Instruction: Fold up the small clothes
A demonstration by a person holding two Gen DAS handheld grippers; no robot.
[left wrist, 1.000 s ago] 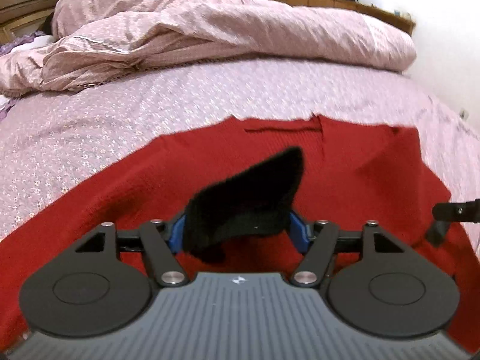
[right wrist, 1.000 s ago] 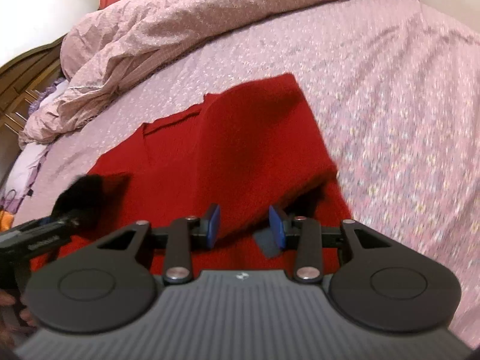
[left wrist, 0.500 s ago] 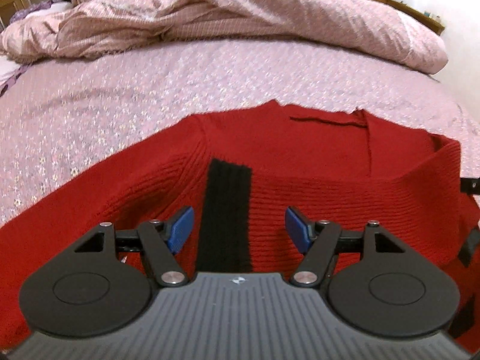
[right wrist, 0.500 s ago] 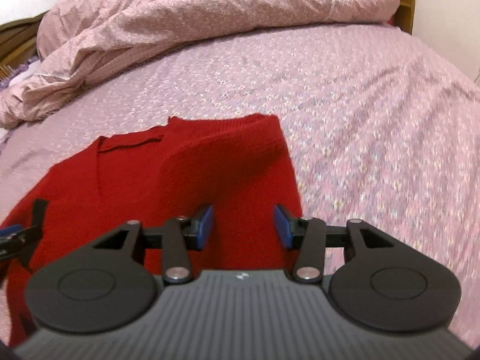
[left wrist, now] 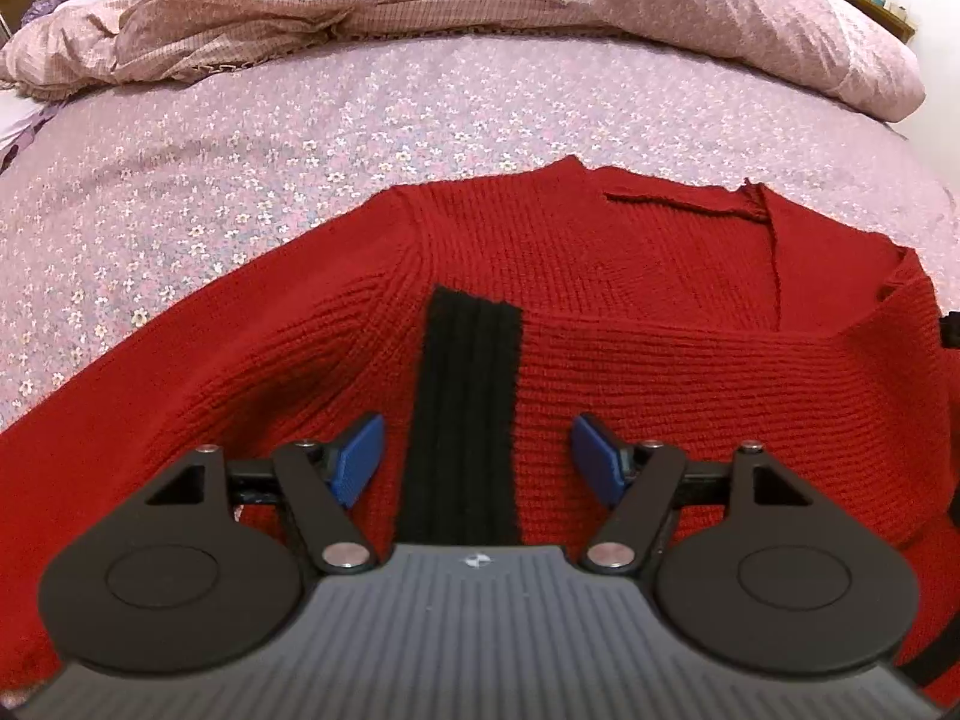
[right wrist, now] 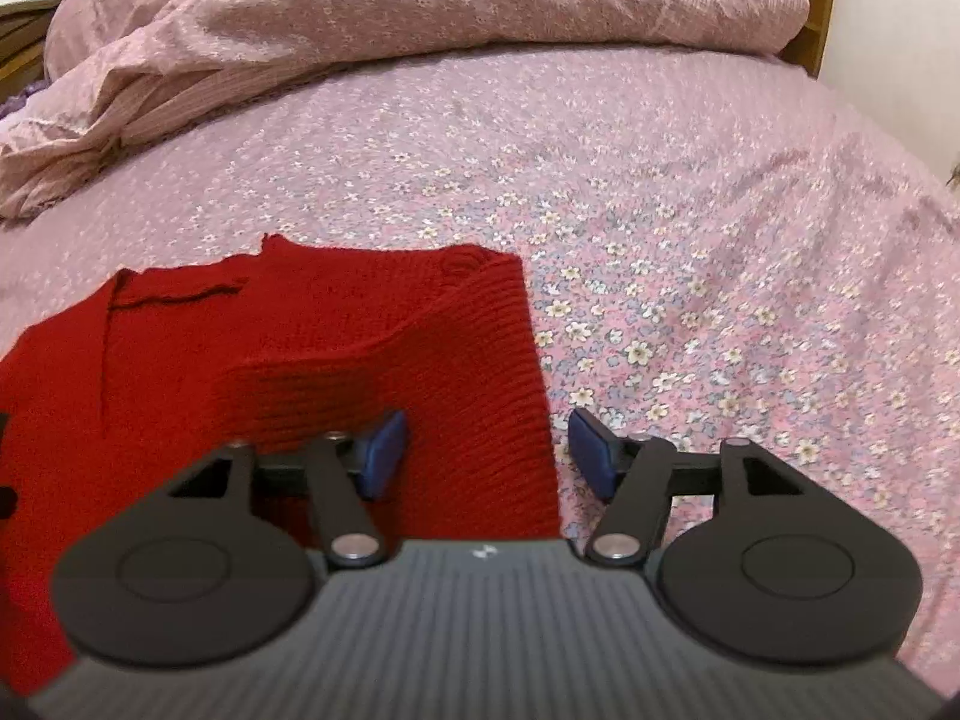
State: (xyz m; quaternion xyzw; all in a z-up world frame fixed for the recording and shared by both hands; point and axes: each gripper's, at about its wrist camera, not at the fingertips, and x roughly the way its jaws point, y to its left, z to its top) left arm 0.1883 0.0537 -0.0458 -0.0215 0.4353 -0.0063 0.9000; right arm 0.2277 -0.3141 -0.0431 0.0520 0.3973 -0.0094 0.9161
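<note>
Where the floral pink bed carries a rumpled quilt at its far end, a red sweater lies flat, one black cuff folded across it. The left hand-held gripper stands released around that cuff. The right hand-held gripper, jaws just widening, straddles the sweater's edge without pinching it.

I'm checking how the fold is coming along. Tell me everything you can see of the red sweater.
The red sweater is a ribbed knit with a V-neck and a black ribbed cuff. It lies flat on the floral pink bedsheet, neckline towards the bunched duvet. Both sleeves are folded in across the body, the cuff resting on the front. The left claw stands open astride the cuff without pinching it; the right claw, just opened, straddles the sweater's folded right edge.
</note>
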